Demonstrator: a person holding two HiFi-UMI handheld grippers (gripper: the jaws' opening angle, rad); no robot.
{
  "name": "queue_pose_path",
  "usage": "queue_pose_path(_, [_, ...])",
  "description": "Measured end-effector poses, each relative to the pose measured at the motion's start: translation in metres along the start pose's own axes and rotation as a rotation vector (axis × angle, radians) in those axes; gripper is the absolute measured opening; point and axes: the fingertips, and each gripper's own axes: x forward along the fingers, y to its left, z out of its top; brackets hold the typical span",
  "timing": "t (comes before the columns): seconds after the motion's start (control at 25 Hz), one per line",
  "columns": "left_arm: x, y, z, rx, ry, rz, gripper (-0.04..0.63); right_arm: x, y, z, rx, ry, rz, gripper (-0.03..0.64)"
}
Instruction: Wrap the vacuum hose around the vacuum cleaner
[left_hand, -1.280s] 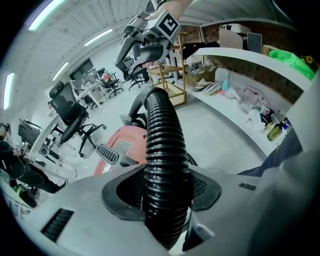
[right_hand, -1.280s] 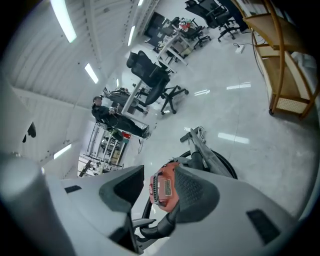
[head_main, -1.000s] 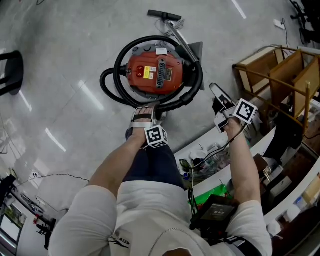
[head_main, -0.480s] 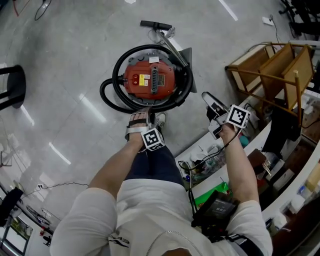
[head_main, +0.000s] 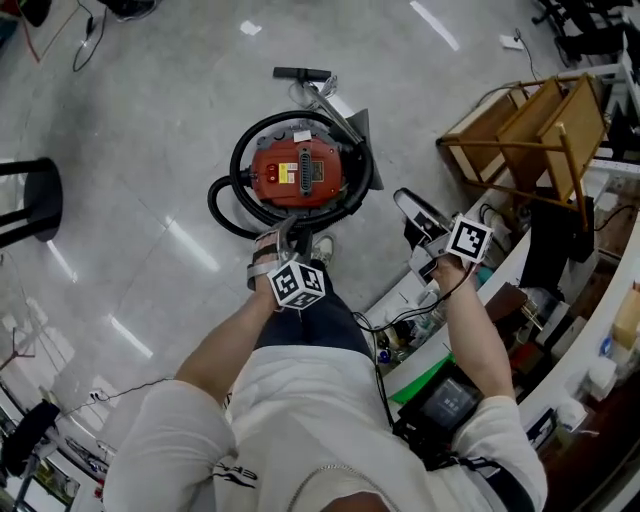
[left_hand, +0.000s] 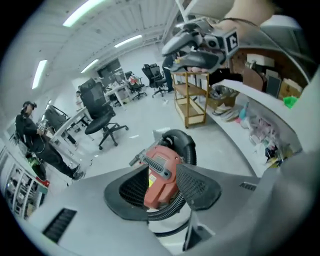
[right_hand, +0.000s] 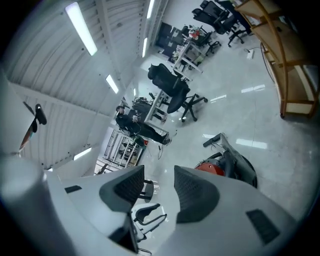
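The red vacuum cleaner (head_main: 300, 172) stands on the grey floor, with its black hose (head_main: 226, 205) coiled round its body. Its metal wand and floor nozzle (head_main: 301, 73) lie on the far side. My left gripper (head_main: 279, 243) hovers just near the coil and stands open, with nothing between its pads. In the left gripper view the vacuum (left_hand: 159, 170) and hose (left_hand: 186, 146) show through the gap of that gripper (left_hand: 162, 189), well beyond it. My right gripper (head_main: 414, 214) is off to the vacuum's right, open and empty. Its own view shows the gripper (right_hand: 157, 192) with the vacuum (right_hand: 214, 168) to the right.
A wooden rack (head_main: 530, 125) stands at the right. A white counter (head_main: 410, 295) with cables and clutter runs below it. A black stool base (head_main: 30, 200) is at the left. Office chairs (left_hand: 97, 112) and a person (left_hand: 35, 142) are farther off.
The view has pulled back: the vacuum looks smaller and farther off. Both grippers have drawn slightly away from it, and the left one has left the near loop of hose.
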Motion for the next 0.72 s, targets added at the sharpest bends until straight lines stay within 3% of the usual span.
queue_pose_path(0.32, [-0.068, 0.054, 0.089, -0.171, -0.209, 0.016, 0.166, -0.037, 0.058, 0.002, -0.163, -0.047, -0.086, 0.187])
queue_pose_path(0.72, [-0.147, 0.07, 0.161, -0.309, -0.403, -0.089, 0.164, -0.095, 0.108, -0.008, -0.277, -0.149, -0.187, 0.187])
